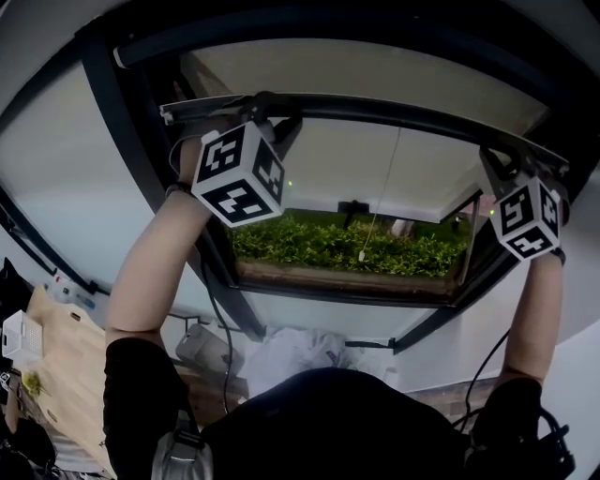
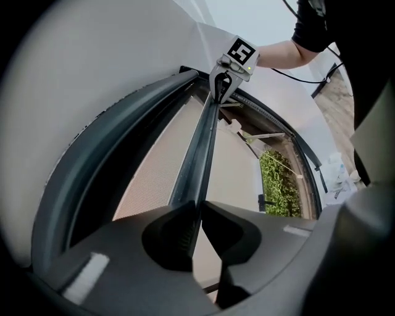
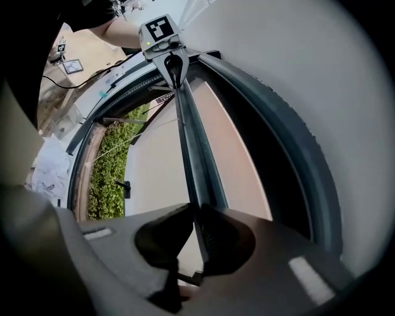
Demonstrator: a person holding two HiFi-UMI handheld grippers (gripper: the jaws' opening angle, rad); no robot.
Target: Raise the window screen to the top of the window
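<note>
Your left gripper [image 2: 199,208] is clamped on the thin edge of the dark grey metal pull bar [image 1: 394,114] of the beige fine-mesh window screen [image 1: 375,70]. Your right gripper [image 3: 194,213] pinches the same bar at its other end.

In the head view the bar's long axis runs across the upper part of the frame, from upper left to upper right. You hold one end in each hand, so neither hand is nearer. The black top frame of the window [image 1: 328,26] lies above the bar in that picture, with a band of mesh showing between them. I judge the move calls for a straight push upward with both ends kept level.

The head view hides the jaw contact behind the marker cubes, and only the two gripper views show it. Only the head view shows the green leafy hedge [image 1: 347,246] outside, below the bar.
</note>
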